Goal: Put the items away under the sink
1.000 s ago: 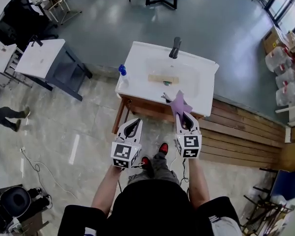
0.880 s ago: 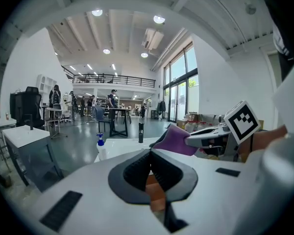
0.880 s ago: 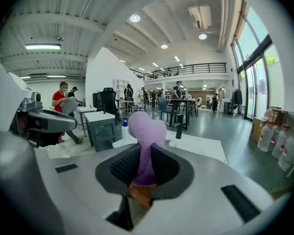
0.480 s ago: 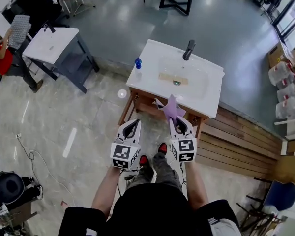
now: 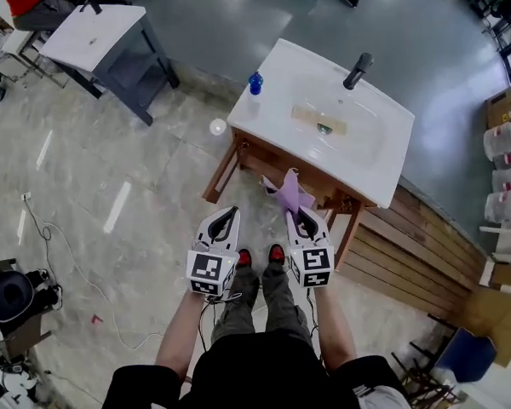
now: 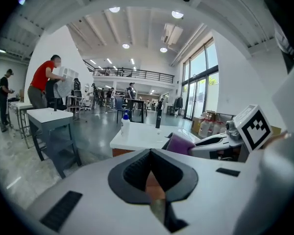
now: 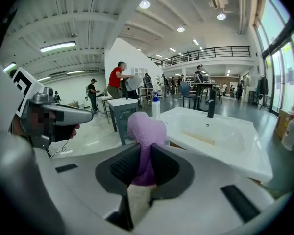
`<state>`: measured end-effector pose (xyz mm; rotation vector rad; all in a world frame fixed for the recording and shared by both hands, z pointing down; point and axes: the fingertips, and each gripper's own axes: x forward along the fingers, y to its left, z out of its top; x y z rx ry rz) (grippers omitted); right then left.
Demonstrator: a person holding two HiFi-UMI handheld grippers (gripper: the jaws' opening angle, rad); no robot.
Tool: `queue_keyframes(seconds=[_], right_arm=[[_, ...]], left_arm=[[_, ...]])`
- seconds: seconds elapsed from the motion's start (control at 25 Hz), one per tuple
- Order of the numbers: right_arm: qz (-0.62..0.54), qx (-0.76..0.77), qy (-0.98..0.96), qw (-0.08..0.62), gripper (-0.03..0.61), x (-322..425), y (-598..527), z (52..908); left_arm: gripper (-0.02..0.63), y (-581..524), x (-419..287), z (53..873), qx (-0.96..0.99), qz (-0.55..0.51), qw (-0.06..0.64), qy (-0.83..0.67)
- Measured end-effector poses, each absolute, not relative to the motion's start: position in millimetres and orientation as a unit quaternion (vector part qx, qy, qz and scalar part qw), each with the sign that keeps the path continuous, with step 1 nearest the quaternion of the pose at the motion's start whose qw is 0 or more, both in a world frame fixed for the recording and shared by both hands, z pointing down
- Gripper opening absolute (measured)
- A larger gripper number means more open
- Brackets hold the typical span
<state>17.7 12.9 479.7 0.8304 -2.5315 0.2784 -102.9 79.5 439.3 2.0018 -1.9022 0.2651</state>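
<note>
Pinching a purple cloth [image 7: 146,126] in the right gripper [image 7: 145,148] fingers, left gripper [image 6: 150,152] fingers closed together.

1. Setting: a large open test hall, not a home. It has a high ceiling with round lights [image 7: 144,4], a mezzanine railing [image 6: 132,73] and tall windows [image 6: 198,89].
2. Floor: glossy tiles [image 5: 111,169] nearer, grey concrete [image 5: 238,15] beyond.
3. A freestanding washbasin [image 5: 281,83] sits on a bare wooden frame with no wall behind it, and a wooden platform [image 5: 426,245] lies beside it.
4. Also noted: a grey work table [image 5: 94,39], a person in red [image 6: 43,82] at a bench, and water jugs [image 5: 504,143] at the edge.
</note>
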Motion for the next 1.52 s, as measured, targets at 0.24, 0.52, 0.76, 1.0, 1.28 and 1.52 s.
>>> queue_keyframes(seconds=[0.24,0.52,0.76,1.0,1.28,1.52], right_arm=[[0.117,0.265,-0.923,0.252,0.081,8.6,4.3,536.0],[0.127,0.239,-0.925,0.265,0.081,-2.0,-11.6,599.0],[0.122,0.231,-0.928,0.267,0.081,-11.3,-26.9,653.5],[0.120,0.233,-0.928,0.265,0.081,-16.5,-43.3,700.7],[0.127,0.250,-0.927,0.251,0.081,-28.4,-74.0,741.2],[0.116,0.267,-0.925,0.243,0.081,-38.1,-112.3,763.6]], left_arm=[[0.006,77.4,-110.4,496.6,0.671,0.099,0.213,-0.703],[0.006,63.3,-116.7,550.2,0.649,0.091,0.226,-0.721],[0.006,54.3,-122.1,608.4,0.638,0.088,0.234,-0.728],[0.006,41.4,-119.2,659.5,0.644,0.096,0.231,-0.723],[0.006,21.6,-125.3,696.2,0.648,0.091,0.220,-0.723],[0.006,7.3,-131.7,717.8,0.655,0.088,0.213,-0.719]])
